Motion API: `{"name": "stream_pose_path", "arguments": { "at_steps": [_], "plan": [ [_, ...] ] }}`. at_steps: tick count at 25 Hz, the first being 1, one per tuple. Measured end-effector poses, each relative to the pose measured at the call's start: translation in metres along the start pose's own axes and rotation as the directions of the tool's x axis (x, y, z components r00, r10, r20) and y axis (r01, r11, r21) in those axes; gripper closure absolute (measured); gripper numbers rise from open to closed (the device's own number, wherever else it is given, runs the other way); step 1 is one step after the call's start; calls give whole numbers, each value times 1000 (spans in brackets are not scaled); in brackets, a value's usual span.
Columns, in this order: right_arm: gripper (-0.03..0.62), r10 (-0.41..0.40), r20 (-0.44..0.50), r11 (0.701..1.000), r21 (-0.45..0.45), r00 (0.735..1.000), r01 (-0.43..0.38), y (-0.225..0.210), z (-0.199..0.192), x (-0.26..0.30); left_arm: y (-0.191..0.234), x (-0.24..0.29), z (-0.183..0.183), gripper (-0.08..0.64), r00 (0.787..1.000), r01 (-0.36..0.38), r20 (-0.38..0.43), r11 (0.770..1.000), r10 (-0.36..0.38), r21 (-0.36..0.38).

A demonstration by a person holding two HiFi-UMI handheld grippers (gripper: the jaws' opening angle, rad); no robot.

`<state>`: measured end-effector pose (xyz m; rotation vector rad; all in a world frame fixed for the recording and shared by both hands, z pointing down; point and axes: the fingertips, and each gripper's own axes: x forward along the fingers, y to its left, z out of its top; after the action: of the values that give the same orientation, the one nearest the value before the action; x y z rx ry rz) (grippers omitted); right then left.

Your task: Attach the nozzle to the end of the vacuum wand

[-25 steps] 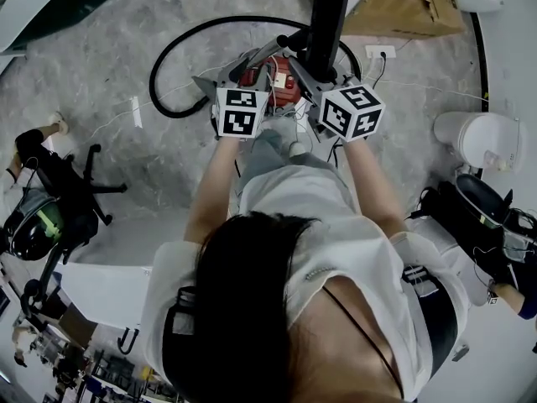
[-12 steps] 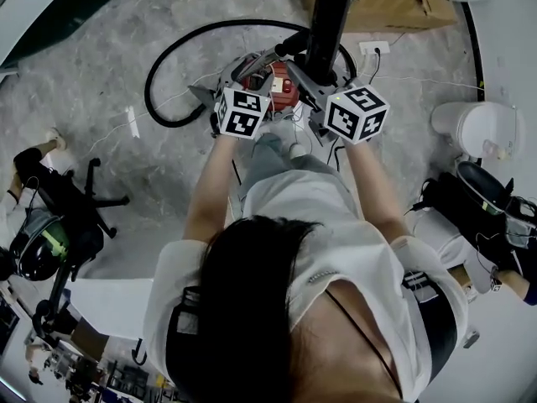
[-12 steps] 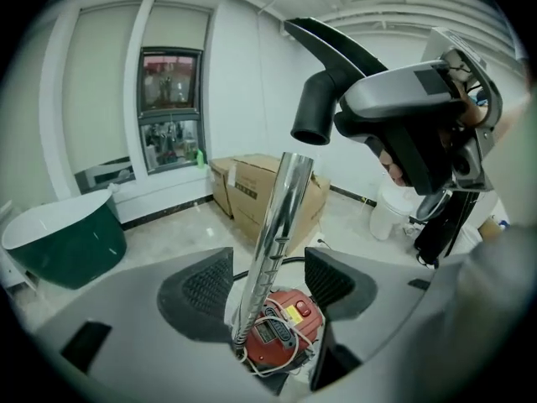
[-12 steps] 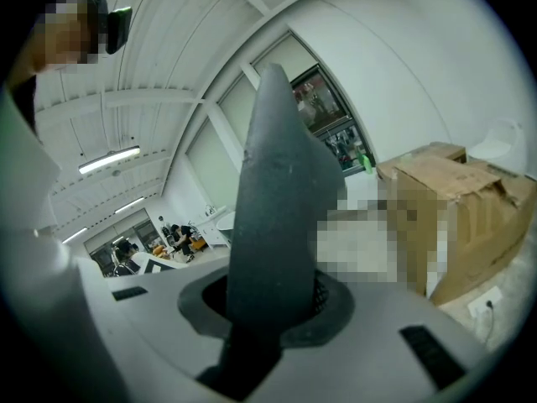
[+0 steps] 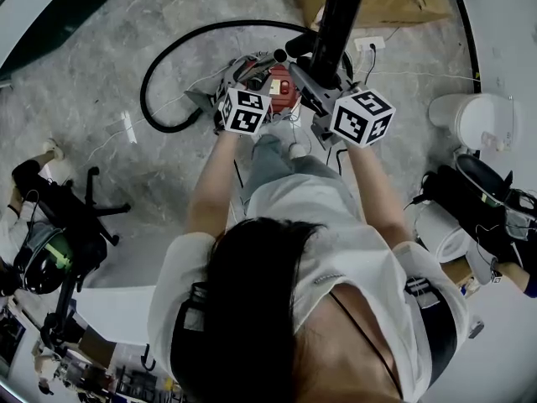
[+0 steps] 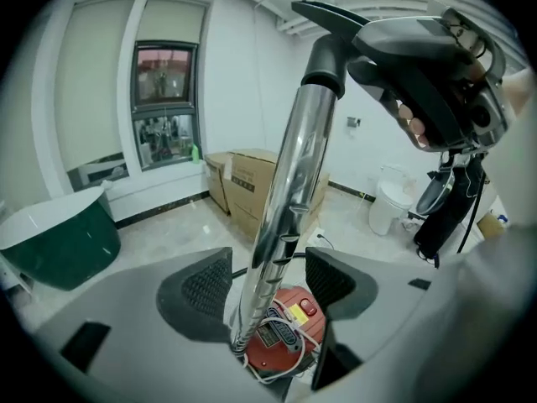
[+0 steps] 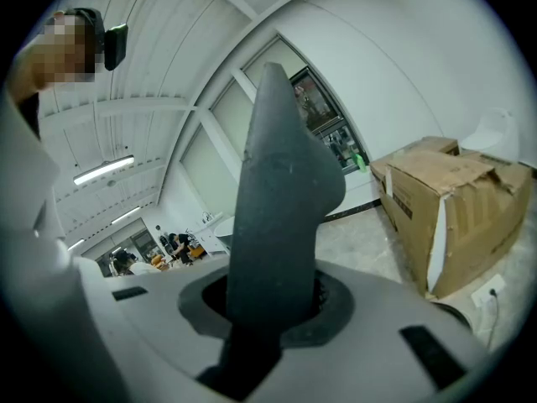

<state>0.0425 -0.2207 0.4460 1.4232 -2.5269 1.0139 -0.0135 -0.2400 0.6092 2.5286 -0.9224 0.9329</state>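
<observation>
A chrome vacuum wand (image 6: 281, 200) rises between the jaws of my left gripper (image 6: 268, 282). The jaws are opening, and both pads (image 6: 205, 284) stand off the tube. At the wand's top end sits the black nozzle (image 6: 325, 53). My right gripper (image 7: 273, 296) is shut on that nozzle (image 7: 281, 200), whose dark body fills its view. From the head view the nozzle (image 5: 336, 23) points up toward the camera above the right gripper (image 5: 319, 70). The left gripper (image 5: 252, 78) is beside it, lower on the wand (image 5: 267, 56).
The red vacuum cleaner (image 5: 275, 86) sits on the floor under both grippers, its black hose (image 5: 164, 65) looping to the left. Cardboard boxes (image 5: 386, 2) and a power strip (image 5: 370, 44) lie beyond. A white bin (image 5: 470, 120) stands right, an office chair (image 5: 71, 217) left.
My left gripper has sunk lower along the wand and its jaws have spread apart. The right gripper, still holding the nozzle, has barely shifted.
</observation>
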Motion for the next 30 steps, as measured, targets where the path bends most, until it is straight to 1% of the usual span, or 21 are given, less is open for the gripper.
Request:
{"name": "stream_pose_path", "arguments": {
  "at_steps": [2,6,8,11,13,16,21,24,30],
  "plan": [
    [494,3,-3,1000,7,1000,-3,-1,-1,3,2,4,-1,301,1000,6,3,1000,-6,-9],
    [494,15,-1,999,40,1000,-15,-4,-3,5,-1,14,-2,302,999,48,13,998,-47,-45],
    [494,25,-7,999,47,1000,-24,-4,-3,6,1,17,-2,302,999,50,14,997,-49,-55],
    [494,13,-26,999,50,1000,-12,-7,-5,9,2,18,-1,302,998,58,16,998,-58,-37],
    [494,6,-23,997,80,1000,-4,-11,-7,9,0,20,-1,302,997,73,14,997,-73,-7],
    [494,24,12,991,134,1000,-25,-11,-5,6,-1,21,-2,305,996,84,17,996,-84,14],
    [494,31,41,975,219,999,-40,-18,-6,5,0,22,-1,364,995,89,46,996,-89,10],
    [494,51,25,973,223,998,-55,-18,-9,5,-2,24,-1,370,994,97,53,995,-98,22],
    [494,64,-22,970,237,998,-57,-18,-18,10,1,21,-1,374,992,110,60,993,-113,40]
  ]
}}
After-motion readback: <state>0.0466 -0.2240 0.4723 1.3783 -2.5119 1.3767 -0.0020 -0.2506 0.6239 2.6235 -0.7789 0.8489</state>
